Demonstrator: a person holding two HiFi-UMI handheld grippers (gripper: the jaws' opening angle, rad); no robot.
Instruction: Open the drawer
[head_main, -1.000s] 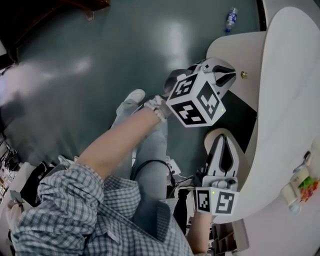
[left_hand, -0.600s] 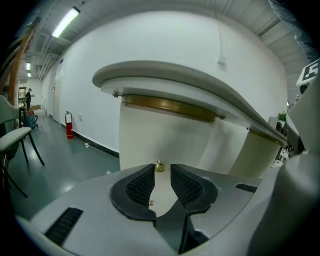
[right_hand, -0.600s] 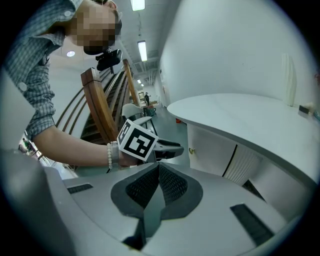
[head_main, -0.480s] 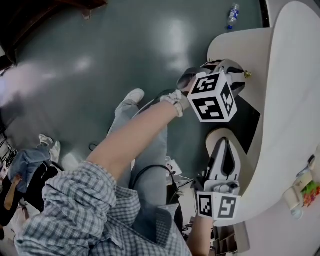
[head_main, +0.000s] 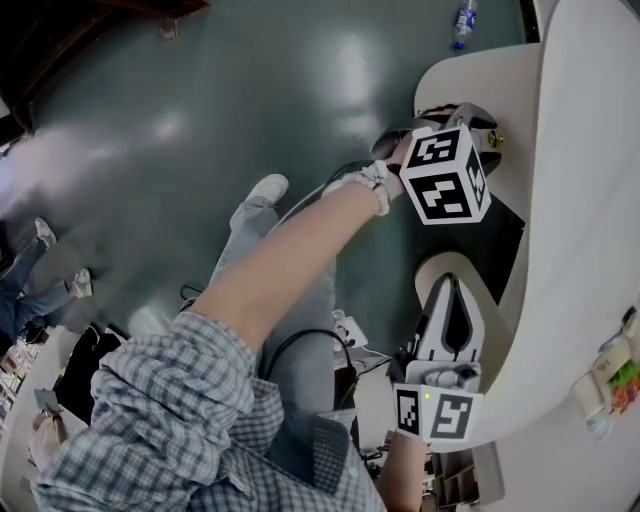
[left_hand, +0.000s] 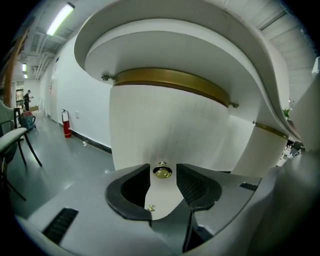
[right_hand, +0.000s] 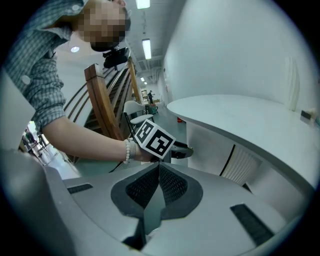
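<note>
- Knob (left_hand: 162, 171), small and brass, sits on the curved white drawer front (left_hand: 165, 125) straight ahead of the left gripper (head_main: 474, 126), right between its jaw tips; those jaws stand apart, wider than the knob, and grip nothing
- Step in hand, by my judgement: lining up on the knob, with the grasp not yet made and the pull not begun
- Next move calls for easing the jaws a little further forward so the pads flank the knob, closing on it, then drawing straight back along the jaws' own line; a shallow pinch on so small and smooth a head would likely slip off
- Right gripper (right_hand: 159, 172) has its jaws pressed together on nothing, well away from the knob, with the left gripper's marker cube (right_hand: 156, 140) beyond its tips
- Hard to tell: whether either pad already touches the knob, and where the drawer's seams run, since the jaw bodies cut off its lower edge
- Deeper between the left jaws, below the knob, a tiny brass fitting (left_hand: 151, 207) shows, too small to name
- Head view hides the left jaws behind the marker cube, so it does not show their gap
</note>
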